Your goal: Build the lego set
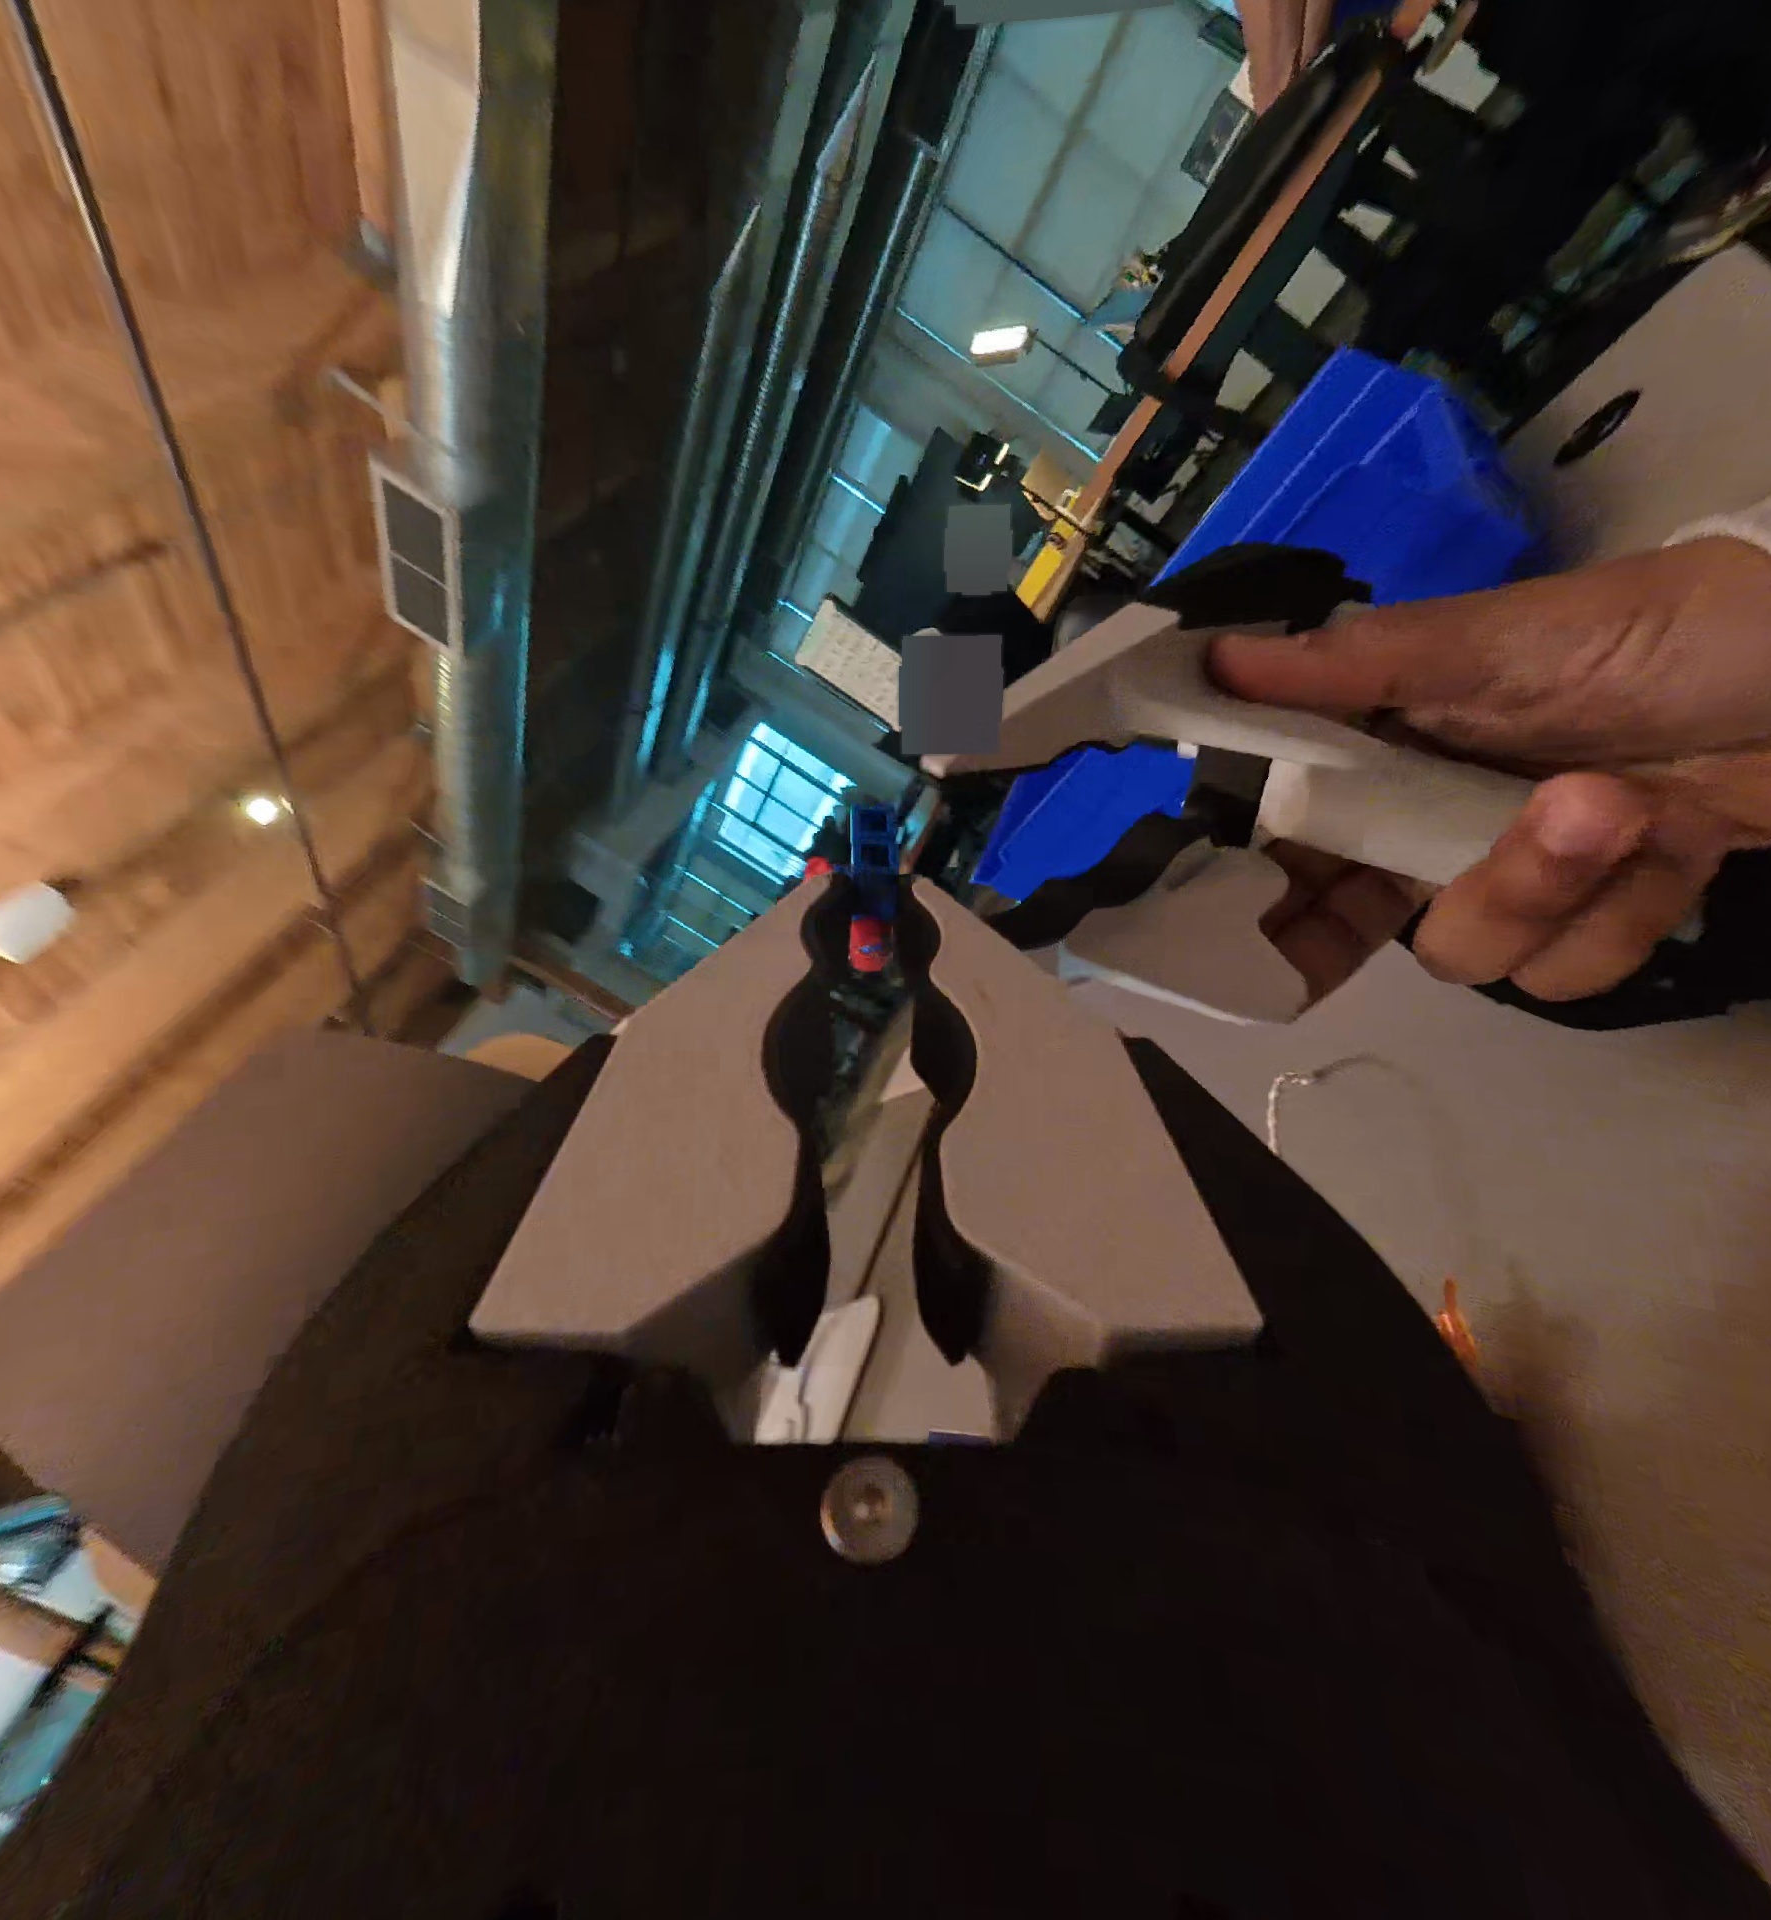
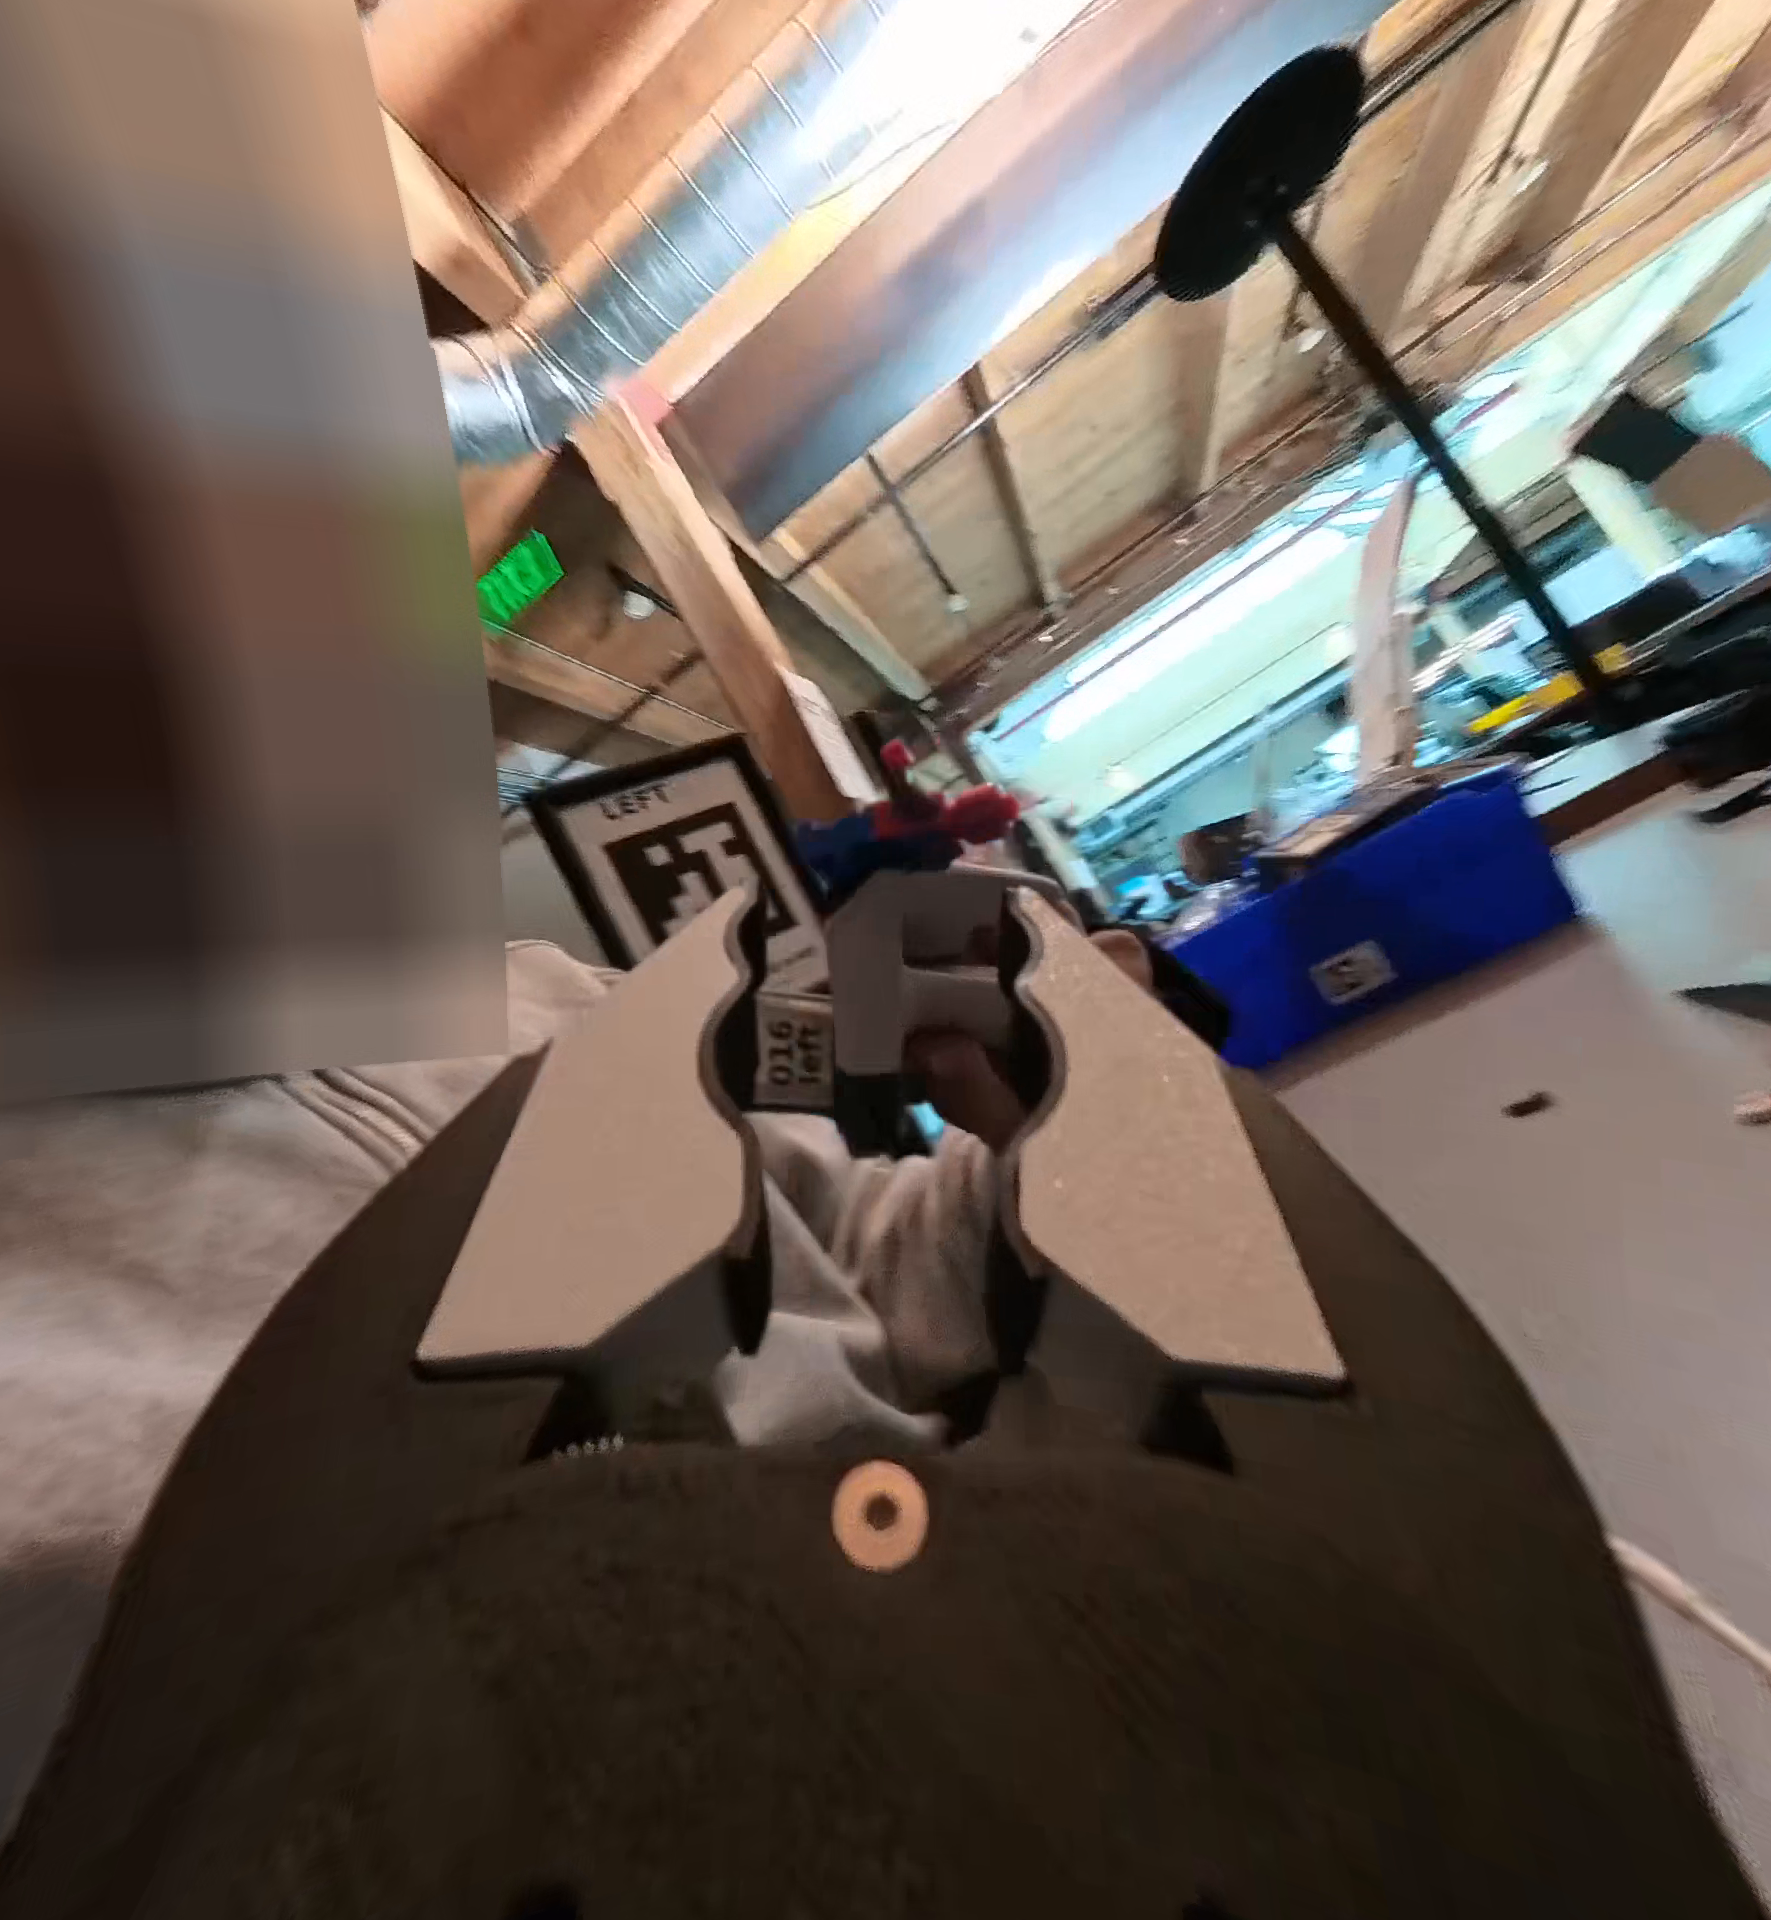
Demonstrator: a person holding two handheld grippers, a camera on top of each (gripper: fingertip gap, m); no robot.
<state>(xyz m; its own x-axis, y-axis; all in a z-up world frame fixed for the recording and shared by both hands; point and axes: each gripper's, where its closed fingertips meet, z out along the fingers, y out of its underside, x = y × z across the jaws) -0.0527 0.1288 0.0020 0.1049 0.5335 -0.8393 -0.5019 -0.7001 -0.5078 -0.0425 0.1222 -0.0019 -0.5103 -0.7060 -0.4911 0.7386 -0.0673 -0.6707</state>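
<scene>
My left gripper [image 1: 868, 885] is shut on a small blue and red lego assembly [image 1: 870, 844], which sticks out past the fingertips in mid-air. My right gripper [image 2: 886, 920] is open and empty. It points at the left gripper [image 2: 896, 873], which holds the assembly [image 2: 912, 821] just beyond the right fingertips. In the left wrist view the right gripper [image 1: 1057, 779] comes in from the right, held by a hand [image 1: 1587, 727], its jaws apart, close to the assembly but not touching it.
A grey table [image 2: 1483, 1299] lies below. A blue bin [image 2: 1380, 935] stands at its far side, also in the left wrist view [image 1: 1380, 488]. Small loose lego pieces [image 2: 1769, 1103] lie on the table at the right. A grey sleeve [image 2: 237, 1195] is at the left. Both grippers' tips are close together, under 4 cm apart.
</scene>
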